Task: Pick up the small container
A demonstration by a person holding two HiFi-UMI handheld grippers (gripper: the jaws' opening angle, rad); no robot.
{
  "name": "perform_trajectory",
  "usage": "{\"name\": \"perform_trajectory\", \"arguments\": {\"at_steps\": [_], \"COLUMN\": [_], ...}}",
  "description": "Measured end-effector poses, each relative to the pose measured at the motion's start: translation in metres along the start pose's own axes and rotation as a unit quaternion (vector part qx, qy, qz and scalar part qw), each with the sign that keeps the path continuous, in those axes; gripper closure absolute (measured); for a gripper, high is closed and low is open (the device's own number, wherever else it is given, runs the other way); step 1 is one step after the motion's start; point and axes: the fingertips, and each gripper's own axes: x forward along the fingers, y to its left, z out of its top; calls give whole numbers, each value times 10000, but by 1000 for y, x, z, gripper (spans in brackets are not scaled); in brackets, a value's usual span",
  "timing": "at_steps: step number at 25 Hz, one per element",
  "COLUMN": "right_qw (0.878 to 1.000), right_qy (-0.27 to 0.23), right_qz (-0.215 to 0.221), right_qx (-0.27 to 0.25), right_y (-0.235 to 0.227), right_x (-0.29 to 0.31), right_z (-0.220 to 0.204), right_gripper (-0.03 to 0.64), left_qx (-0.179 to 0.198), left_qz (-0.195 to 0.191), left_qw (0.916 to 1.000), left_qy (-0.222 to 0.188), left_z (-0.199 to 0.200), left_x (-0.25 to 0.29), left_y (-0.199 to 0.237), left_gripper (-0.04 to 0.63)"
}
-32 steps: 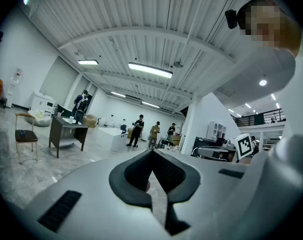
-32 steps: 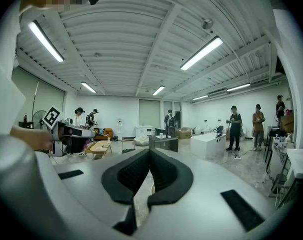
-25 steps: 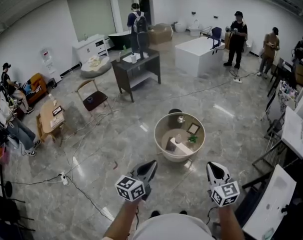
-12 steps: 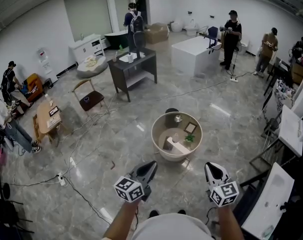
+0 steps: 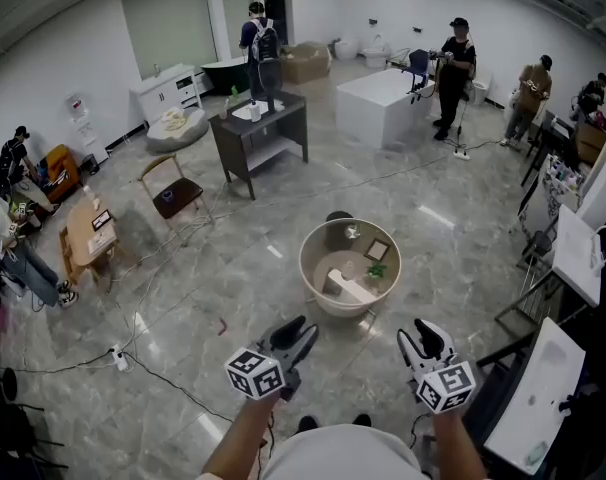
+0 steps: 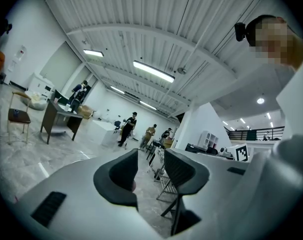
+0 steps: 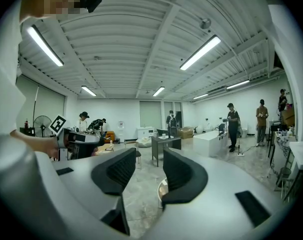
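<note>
A round beige table with a raised rim [image 5: 313, 280] stands on the floor ahead of me. On it are a small pale container [image 5: 348, 269], a picture frame [image 5: 377, 250], a little green plant [image 5: 376, 270] and a white box [image 5: 351, 289]. My left gripper [image 5: 301, 336] hovers short of the table's near left side, and my right gripper [image 5: 423, 340] is off its near right. Both sets of jaws are opening with nothing between them, as the left gripper view [image 6: 149, 169] and the right gripper view [image 7: 149, 170] show. A bit of the table's rim [image 7: 160, 188] shows past the right jaws.
A dark stool [image 5: 335, 224] stands behind the round table. Cables [image 5: 173, 388] trail over the grey floor at the left. A dark desk [image 5: 261, 133], a chair [image 5: 173, 190] and a white counter [image 5: 378, 103] stand farther back. White tables [image 5: 543, 398] line the right side. Several people stand around the room.
Both grippers' jaws were together before and now stand apart. The round table sits slightly higher and further left in the head view.
</note>
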Motion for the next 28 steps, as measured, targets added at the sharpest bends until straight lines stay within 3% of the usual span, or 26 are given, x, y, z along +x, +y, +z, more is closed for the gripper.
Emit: {"name": "perform_trajectory", "arguments": {"at_steps": [10,18,28], "right_qw": [9995,9990,9975], "right_qy": [68,86,202], "right_qz": [-215,-371,-570], "right_qx": [211,247,354], "right_y": [15,34,50], "right_x": [5,10,8], "right_z": [-5,-13,-27], "right_gripper": [315,295,295], "left_qx": [-90,58,-39], "left_qz": [-120,-361,-423], "left_qw": [9995,9977,9963], "left_qy": [291,566,753], "left_z": [-6,-15,-25], "left_x": [-15,-22,-32], "left_y": [15,24,39], "left_gripper": [240,195,172]}}
